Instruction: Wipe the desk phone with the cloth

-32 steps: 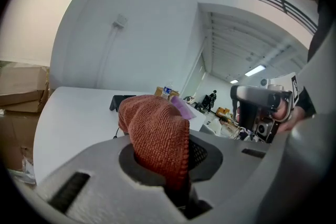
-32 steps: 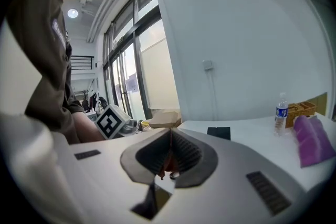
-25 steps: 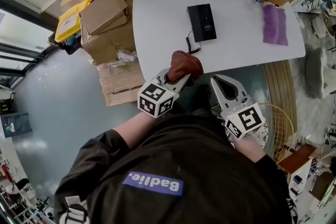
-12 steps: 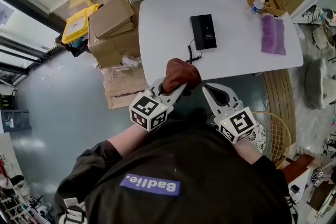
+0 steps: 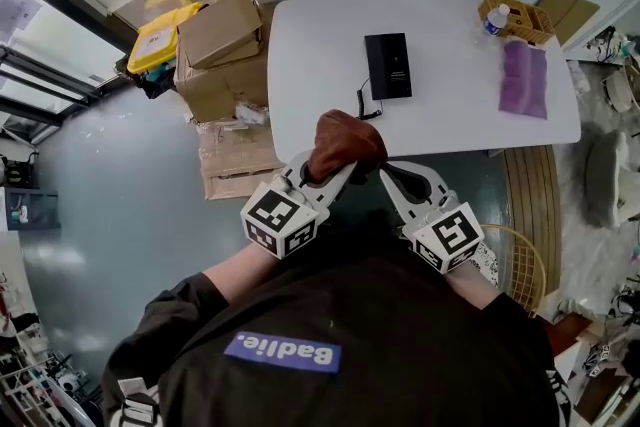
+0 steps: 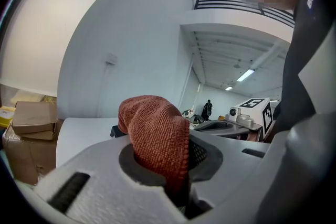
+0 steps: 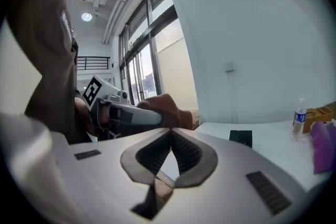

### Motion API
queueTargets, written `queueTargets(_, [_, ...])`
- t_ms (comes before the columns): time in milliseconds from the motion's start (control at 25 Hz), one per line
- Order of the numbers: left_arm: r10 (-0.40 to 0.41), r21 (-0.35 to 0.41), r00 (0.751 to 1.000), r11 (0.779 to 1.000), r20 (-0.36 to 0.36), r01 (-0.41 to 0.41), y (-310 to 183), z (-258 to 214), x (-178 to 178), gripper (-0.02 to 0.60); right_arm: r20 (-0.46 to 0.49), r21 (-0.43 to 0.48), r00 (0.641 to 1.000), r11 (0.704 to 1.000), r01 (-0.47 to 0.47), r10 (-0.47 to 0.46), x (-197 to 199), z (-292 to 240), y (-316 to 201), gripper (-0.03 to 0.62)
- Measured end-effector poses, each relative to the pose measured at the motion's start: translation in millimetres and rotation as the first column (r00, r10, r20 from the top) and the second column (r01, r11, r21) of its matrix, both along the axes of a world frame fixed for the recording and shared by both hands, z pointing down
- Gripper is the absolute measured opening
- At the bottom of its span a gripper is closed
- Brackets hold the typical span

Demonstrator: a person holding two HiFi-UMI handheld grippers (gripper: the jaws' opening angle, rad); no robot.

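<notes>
A black desk phone [image 5: 387, 65] lies flat on the white table [image 5: 320, 45], its coiled cord [image 5: 366, 101] trailing toward the near edge. My left gripper [image 5: 330, 170] is shut on a rust-red cloth [image 5: 343, 142], bunched up at the table's near edge; the cloth [image 6: 155, 136] fills the left gripper view between the jaws. My right gripper [image 5: 385, 177] is held just right of it, jaws closed tip to tip with nothing between them [image 7: 169, 131]. From the right gripper view the phone [image 7: 241, 137] shows far off on the table, and the cloth [image 7: 168, 110] to the left.
A purple cloth [image 5: 524, 78] lies at the table's right end beside a wicker tray [image 5: 516, 18] holding a water bottle [image 5: 494, 19]. Cardboard boxes [image 5: 222, 50] and a yellow bin [image 5: 164, 37] stand left of the table. A wire basket [image 5: 520, 255] sits on the floor at right.
Both grippers have drawn closer together near the table's front edge, the right one shifting left toward the cloth. The head view has shifted slightly. The left gripper still holds the cloth.
</notes>
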State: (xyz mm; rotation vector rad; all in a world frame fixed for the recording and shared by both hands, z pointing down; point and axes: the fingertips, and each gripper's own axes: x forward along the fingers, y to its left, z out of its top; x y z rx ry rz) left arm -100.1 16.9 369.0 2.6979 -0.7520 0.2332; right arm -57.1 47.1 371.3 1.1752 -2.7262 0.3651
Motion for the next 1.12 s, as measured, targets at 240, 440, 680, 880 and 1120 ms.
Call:
queueTargets(240, [-0.011,0.014,1.0,1.0,-0.003,0.011,2,-2,8,0.06,-0.014,-0.002,1.0,1.0,0.025,-0.026,4,3,2,0.031])
queueTargets(440, [0.001,0.025,1.0,1.0,0.001,-0.001,7,-2,14,0.06,-0.013,-0.001,1.0,1.0,0.019,-0.019,9,2,5,0.031])
queueTargets(680, [0.007,0.025,1.0,1.0,-0.005,-0.007,9,-3,19,0.06,-0.017,-0.005,1.0,1.0,0.013,-0.013,13,4,7,0.031])
queueTargets(880, [0.02,0.025,1.0,0.999,-0.004,-0.02,12,-3,24,0.06,-0.02,-0.006,1.0,1.0,0.01,-0.011,15,4,8,0.031])
queueTargets(1120, [0.02,0.02,1.0,1.0,-0.008,-0.02,11,-2,23,0.06,-0.023,-0.008,1.0,1.0,0.012,-0.012,14,6,8,0.031])
